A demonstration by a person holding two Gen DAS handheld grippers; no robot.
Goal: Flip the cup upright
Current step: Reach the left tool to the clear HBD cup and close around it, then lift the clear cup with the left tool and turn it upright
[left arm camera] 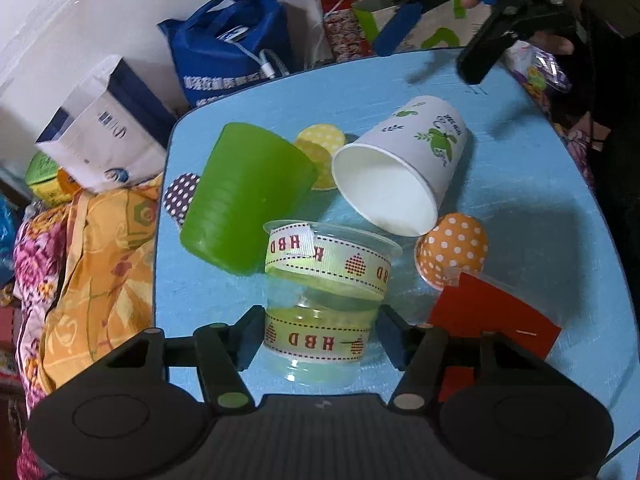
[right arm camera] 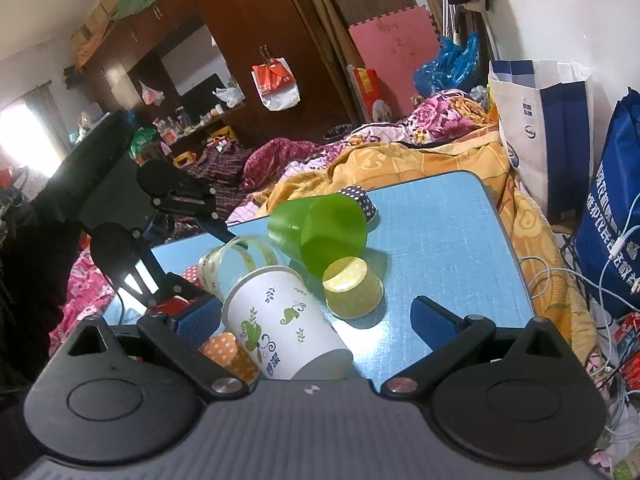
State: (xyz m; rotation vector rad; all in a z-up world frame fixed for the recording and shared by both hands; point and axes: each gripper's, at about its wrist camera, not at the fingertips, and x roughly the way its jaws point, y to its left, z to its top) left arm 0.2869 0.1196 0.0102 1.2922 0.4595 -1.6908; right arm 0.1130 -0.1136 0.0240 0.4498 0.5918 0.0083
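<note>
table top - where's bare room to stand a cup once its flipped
The table is bare on the far strip between the green cup and the edge by the orange blanket, and ahead of the right gripper. It is crowded in the middle: clear ribbon cup, white paper cup and the polka-dot liners.
</note>
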